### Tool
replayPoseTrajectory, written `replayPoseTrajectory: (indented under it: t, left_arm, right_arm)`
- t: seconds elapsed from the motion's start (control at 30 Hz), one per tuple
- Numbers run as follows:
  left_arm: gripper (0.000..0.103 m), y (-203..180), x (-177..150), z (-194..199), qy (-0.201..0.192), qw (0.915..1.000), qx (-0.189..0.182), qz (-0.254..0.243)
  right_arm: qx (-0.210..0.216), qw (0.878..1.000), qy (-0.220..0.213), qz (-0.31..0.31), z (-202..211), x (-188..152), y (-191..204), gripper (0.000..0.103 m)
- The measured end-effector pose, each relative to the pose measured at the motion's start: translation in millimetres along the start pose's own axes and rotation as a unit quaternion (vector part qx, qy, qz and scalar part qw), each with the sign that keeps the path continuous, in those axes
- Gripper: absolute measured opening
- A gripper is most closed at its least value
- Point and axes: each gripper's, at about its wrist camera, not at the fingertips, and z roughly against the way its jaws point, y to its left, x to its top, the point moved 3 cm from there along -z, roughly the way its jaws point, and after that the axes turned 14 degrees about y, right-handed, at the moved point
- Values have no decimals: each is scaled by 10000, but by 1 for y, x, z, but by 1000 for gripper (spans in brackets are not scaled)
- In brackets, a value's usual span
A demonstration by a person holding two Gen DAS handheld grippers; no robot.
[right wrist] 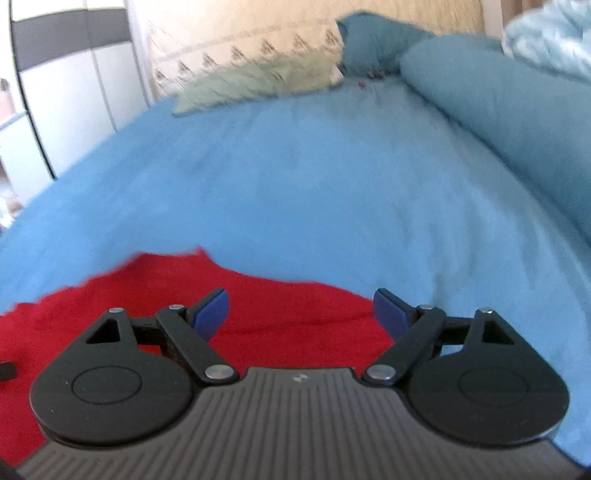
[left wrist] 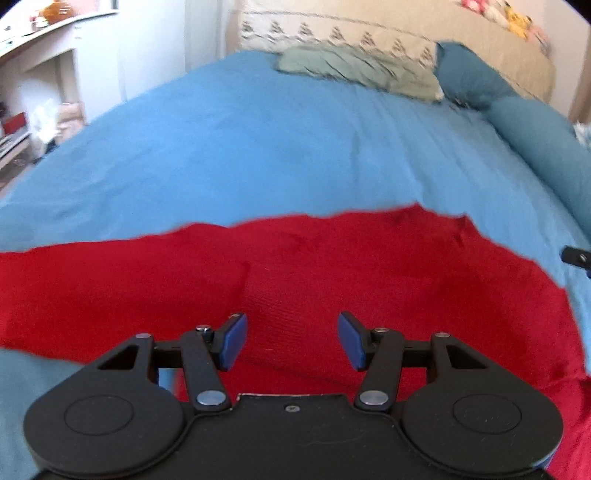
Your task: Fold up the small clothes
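A red knit garment [left wrist: 332, 266] lies spread on a blue bedsheet [left wrist: 258, 147]. A fold line runs across its middle. My left gripper [left wrist: 291, 338] is open and empty, hovering over the garment's near part. In the right wrist view the same red garment [right wrist: 258, 295] fills the lower left on the blue sheet [right wrist: 314, 184]. My right gripper [right wrist: 301, 314] is open and empty above the garment's right edge. A bit of the right gripper [left wrist: 576, 255] shows at the right edge of the left wrist view.
A pale green folded cloth [left wrist: 354, 68] lies at the far end of the bed by a patterned pillow [left wrist: 332, 33]. Teal pillows [left wrist: 524, 122] line the right side. White cabinets [left wrist: 74, 55] stand left of the bed.
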Motion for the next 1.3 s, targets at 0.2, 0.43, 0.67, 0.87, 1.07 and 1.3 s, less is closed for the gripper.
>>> replayPoseTrajectory:
  t: [0.2, 0.43, 0.67, 0.87, 1.07, 1.3]
  left_arm:
    - [100, 48, -10, 60, -271, 9981, 243, 504]
    - [103, 149, -21, 96, -336, 9835, 375, 1739]
    - [90, 258, -29, 96, -406, 9617, 563, 2652]
    - [63, 328, -36, 62, -207, 9436, 516, 3264]
    - [47, 356, -40, 34, 50, 9377, 467, 3442]
    - [35, 358, -27, 22, -165, 9394, 616, 3368]
  right_arm:
    - [87, 9997, 197, 75, 65, -9, 52, 103]
    - [571, 9967, 509, 255, 96, -36, 130, 103]
    - [762, 9936, 820, 136, 90, -70, 202, 103]
    - [796, 9914, 1035, 1, 71, -90, 244, 103]
    - [589, 9923, 1087, -71, 63, -101, 272, 103]
    - [498, 9933, 1024, -197, 58, -102, 284, 103]
